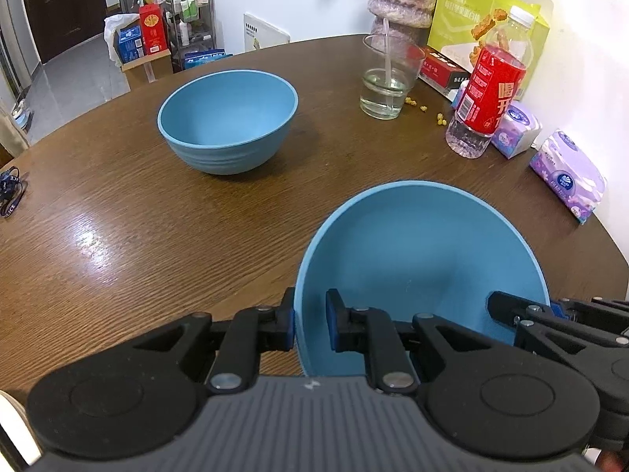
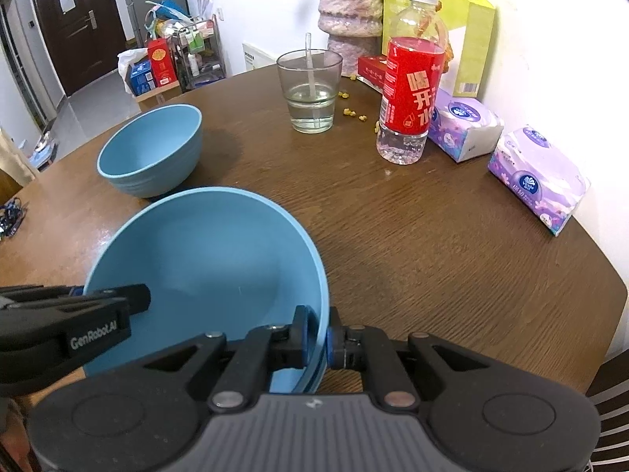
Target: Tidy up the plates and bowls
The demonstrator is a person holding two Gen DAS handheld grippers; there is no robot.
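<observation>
A blue bowl (image 1: 424, 259) is held over the round wooden table (image 1: 157, 236) near its front edge. My left gripper (image 1: 310, 324) straddles its left rim, one finger outside and one inside, with a small gap to the wall. My right gripper (image 2: 317, 332) is shut on the right rim of the same bowl (image 2: 204, 251), and it also shows in the left wrist view (image 1: 550, 314). The left gripper also shows in the right wrist view (image 2: 118, 301). A second blue bowl (image 1: 228, 114) stands upright farther back, also in the right wrist view (image 2: 151, 149).
At the back right stand a glass of water with a straw (image 1: 387, 78), a red-labelled water bottle (image 1: 487, 90), two purple tissue packs (image 1: 566, 173), a red box (image 1: 440, 67) and a green snack box (image 1: 483, 27). Yellow crumbs (image 1: 436, 116) lie near the bottle.
</observation>
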